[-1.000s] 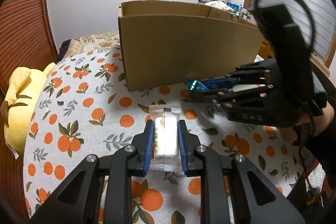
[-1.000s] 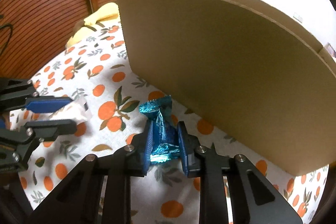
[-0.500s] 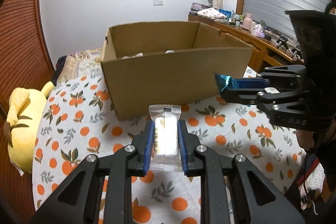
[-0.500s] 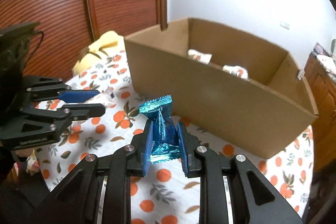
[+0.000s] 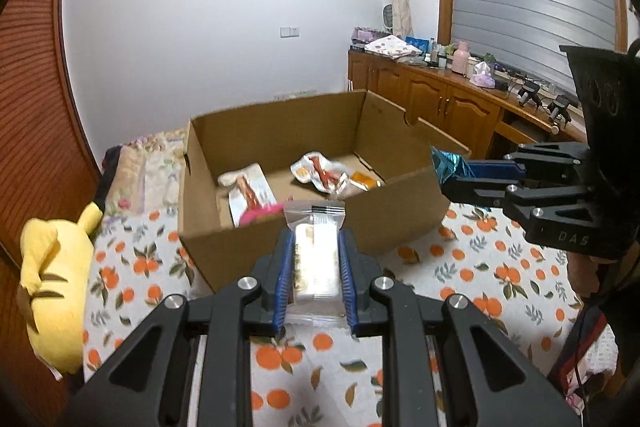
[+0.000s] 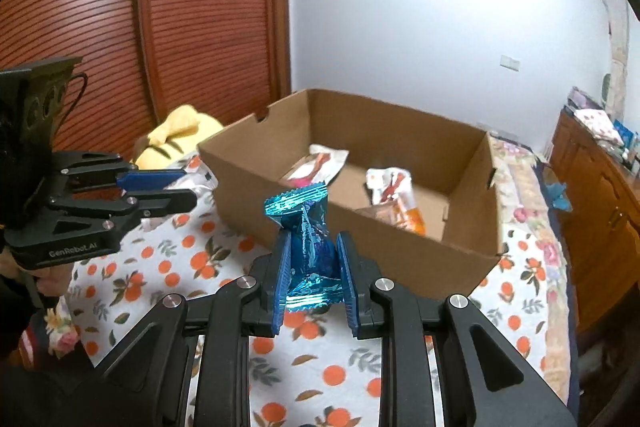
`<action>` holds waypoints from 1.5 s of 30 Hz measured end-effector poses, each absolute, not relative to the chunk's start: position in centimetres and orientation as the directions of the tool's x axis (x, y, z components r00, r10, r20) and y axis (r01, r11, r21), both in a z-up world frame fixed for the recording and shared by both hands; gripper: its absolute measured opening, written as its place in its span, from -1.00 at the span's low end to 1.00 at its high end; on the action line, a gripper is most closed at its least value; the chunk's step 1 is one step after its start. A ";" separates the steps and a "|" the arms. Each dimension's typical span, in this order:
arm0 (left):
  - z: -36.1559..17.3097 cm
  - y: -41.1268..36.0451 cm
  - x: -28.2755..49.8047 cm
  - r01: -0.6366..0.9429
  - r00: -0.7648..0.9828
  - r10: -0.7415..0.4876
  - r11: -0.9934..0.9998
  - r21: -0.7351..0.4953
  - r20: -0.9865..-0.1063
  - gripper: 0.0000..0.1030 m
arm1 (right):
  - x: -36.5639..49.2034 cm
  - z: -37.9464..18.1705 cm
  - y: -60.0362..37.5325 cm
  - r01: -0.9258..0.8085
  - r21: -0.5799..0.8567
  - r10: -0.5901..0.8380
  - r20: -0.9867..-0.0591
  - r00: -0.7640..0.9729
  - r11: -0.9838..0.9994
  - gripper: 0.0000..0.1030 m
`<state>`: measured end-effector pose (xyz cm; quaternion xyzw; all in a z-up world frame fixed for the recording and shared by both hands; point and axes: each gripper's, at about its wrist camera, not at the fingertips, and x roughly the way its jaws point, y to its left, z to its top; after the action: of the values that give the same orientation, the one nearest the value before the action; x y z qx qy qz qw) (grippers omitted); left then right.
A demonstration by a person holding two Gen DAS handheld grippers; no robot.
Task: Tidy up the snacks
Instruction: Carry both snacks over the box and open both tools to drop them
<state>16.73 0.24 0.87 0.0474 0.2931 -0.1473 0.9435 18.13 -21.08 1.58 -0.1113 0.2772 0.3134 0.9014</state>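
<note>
My left gripper (image 5: 314,259) is shut on a white snack packet (image 5: 315,255), held in the air just before the near wall of an open cardboard box (image 5: 320,227). My right gripper (image 6: 314,261) is shut on a blue foil snack (image 6: 307,239), also raised, near the box (image 6: 360,239). The right gripper shows in the left wrist view (image 5: 464,179), to the right of the box; the left gripper shows in the right wrist view (image 6: 176,187), left of the box. Several snack packets (image 5: 320,175) lie inside the box.
The box stands on a table with an orange-print cloth (image 5: 480,267). A yellow plush toy (image 5: 52,275) lies at the table's left edge. Wooden cabinets (image 5: 460,107) with clutter stand at the back right. A wooden slatted door (image 6: 160,27) is behind the left side.
Both grippers have risen from table height with their snacks held. The inside of the box and the packets in it have come into view.
</note>
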 end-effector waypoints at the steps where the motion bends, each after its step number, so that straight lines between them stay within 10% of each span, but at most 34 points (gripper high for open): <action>1: 1.1 0.2 17.0 0.305 0.787 -0.248 0.952 0.008 -0.564 -0.62 | 18.4 1.7 -21.1 -0.622 -0.028 0.500 -0.568 0.654 0.782 -0.58; 34: -0.7 1.5 26.6 0.167 0.798 -0.147 0.986 -0.019 -0.585 -0.52 | 29.7 -0.7 -21.8 -0.453 0.019 0.368 -0.613 0.699 0.891 -0.57; 45: -0.3 1.0 25.7 0.171 0.809 -0.138 0.985 0.005 -0.571 -0.28 | 29.5 -1.1 -21.8 -0.445 0.044 0.378 -0.605 0.701 0.895 -0.29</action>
<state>25.65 1.04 -0.30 0.0279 0.2978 -0.0811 0.9508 29.45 -21.80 -1.07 -0.0528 0.3155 0.2233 0.9208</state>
